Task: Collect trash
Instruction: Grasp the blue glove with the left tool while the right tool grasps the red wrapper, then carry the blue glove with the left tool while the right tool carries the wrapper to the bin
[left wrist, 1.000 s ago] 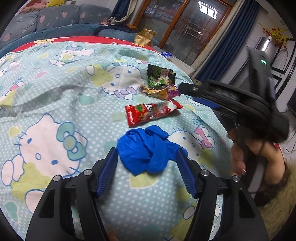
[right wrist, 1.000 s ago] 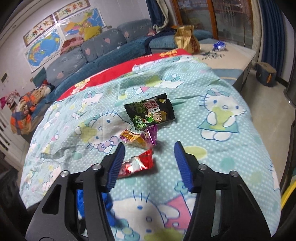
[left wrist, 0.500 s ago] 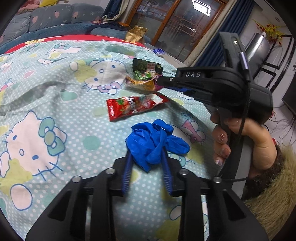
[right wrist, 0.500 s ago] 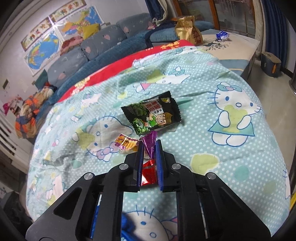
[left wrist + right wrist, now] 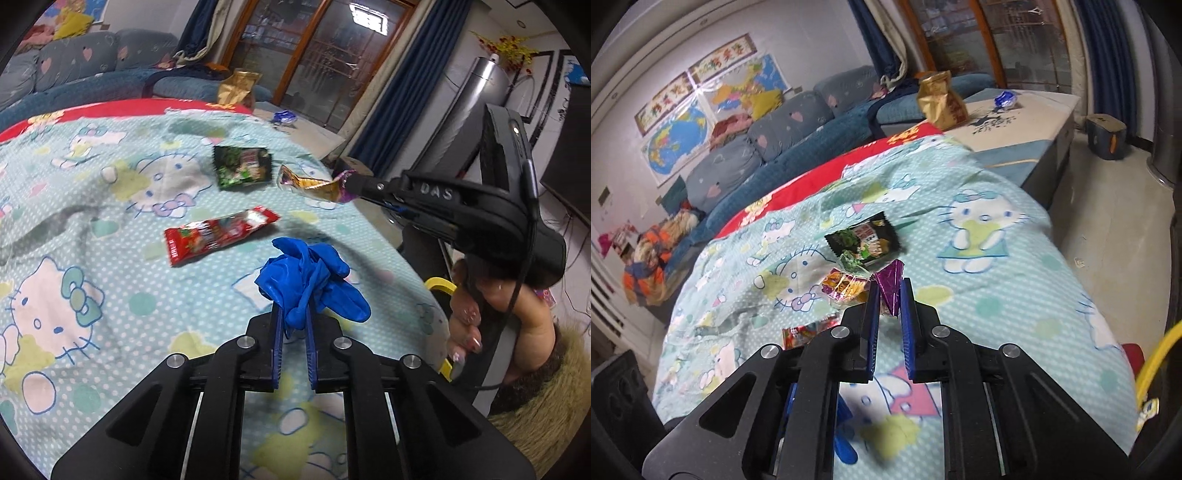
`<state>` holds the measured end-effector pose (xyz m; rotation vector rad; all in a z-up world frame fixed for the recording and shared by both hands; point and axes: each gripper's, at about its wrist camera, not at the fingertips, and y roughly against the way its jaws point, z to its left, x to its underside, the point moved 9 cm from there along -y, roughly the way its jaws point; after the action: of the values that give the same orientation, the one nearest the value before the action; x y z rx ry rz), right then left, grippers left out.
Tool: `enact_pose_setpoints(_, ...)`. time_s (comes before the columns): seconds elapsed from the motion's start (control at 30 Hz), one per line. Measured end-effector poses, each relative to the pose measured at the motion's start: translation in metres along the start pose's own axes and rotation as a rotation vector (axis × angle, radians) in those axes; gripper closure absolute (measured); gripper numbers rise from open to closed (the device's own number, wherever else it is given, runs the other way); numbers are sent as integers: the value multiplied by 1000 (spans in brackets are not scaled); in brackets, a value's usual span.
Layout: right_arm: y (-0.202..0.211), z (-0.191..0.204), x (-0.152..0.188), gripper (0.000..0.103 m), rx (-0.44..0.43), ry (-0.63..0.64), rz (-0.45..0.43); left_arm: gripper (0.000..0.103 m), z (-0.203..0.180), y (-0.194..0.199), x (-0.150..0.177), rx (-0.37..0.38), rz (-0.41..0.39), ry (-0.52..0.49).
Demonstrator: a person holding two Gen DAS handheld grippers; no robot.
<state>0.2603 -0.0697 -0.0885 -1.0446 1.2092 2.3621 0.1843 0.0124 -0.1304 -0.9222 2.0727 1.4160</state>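
My left gripper (image 5: 294, 317) is shut on a crumpled blue glove (image 5: 308, 282), lifted a little above the cartoon-print bedspread (image 5: 92, 229). My right gripper (image 5: 889, 295) is shut on the purple end of a gold and purple snack wrapper (image 5: 849, 286); in the left wrist view that wrapper (image 5: 314, 182) hangs in the air from the right gripper's tip (image 5: 354, 183). A red snack wrapper (image 5: 218, 234) and a black and green snack packet (image 5: 242, 168) still lie flat on the bedspread; the right wrist view shows the packet (image 5: 866, 242) just beyond the held wrapper.
A person's hand (image 5: 476, 314) holds the right gripper's handle at the bed's right edge. A gold paper bag (image 5: 940, 101) and a small blue wrapper (image 5: 1006, 99) sit on a low table (image 5: 1027, 122) beyond the bed. A blue sofa (image 5: 768, 136) runs along the far side.
Both grippers went from open to shut: the left closed on the blue glove and raised it, the right closed on the gold and purple wrapper and lifted it off the bedspread.
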Motion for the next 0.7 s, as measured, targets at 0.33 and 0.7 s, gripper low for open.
enact_pose_setpoints(0.33, 55, -30, 2, 96, 36, -37, -86, 93, -37, 5, 0, 34, -9, -71)
enact_pose_setpoints(0.7, 104, -74, 17, 96, 112, -90, -146, 93, -76, 2, 3, 76, -1, -137)
